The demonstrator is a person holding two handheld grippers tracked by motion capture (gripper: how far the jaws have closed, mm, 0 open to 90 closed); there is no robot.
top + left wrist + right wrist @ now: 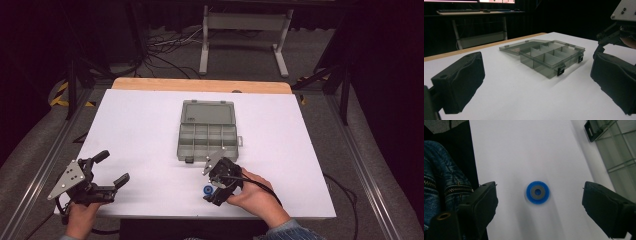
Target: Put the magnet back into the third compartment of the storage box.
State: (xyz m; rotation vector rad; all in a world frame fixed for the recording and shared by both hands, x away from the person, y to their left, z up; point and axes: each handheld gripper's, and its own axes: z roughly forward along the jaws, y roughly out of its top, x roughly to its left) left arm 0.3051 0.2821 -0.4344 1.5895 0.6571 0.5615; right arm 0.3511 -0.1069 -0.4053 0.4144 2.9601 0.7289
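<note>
One white table (150, 130) takes up most of the high view, with a strip of bare wood showing along its far edge. On it sits one grey translucent organizer box (207, 135), near the middle and slightly toward the far side, its lid (208, 112) swung open and lying flat behind the tray. The tray's dividers form two rows of compartments; their exact count is hard to make out, and nothing can be made out inside them. Two black latches hang on its near wall.

Two grippers are in play. The left gripper (115, 169) rests at the near left corner, jaws spread wide with nothing between them, broad bare table ahead of it toward the box. The right gripper (212, 192) points down near the front edge, just in front of the box, its jaws also wide apart and holding nothing.

One small blue ring with a grey centre (537, 192) lies flat on the table between the right gripper's jaws, touching neither. In the high view it (207, 190) is half hidden by the gripper. A denim sleeve shows at the left in the right gripper view.
</note>
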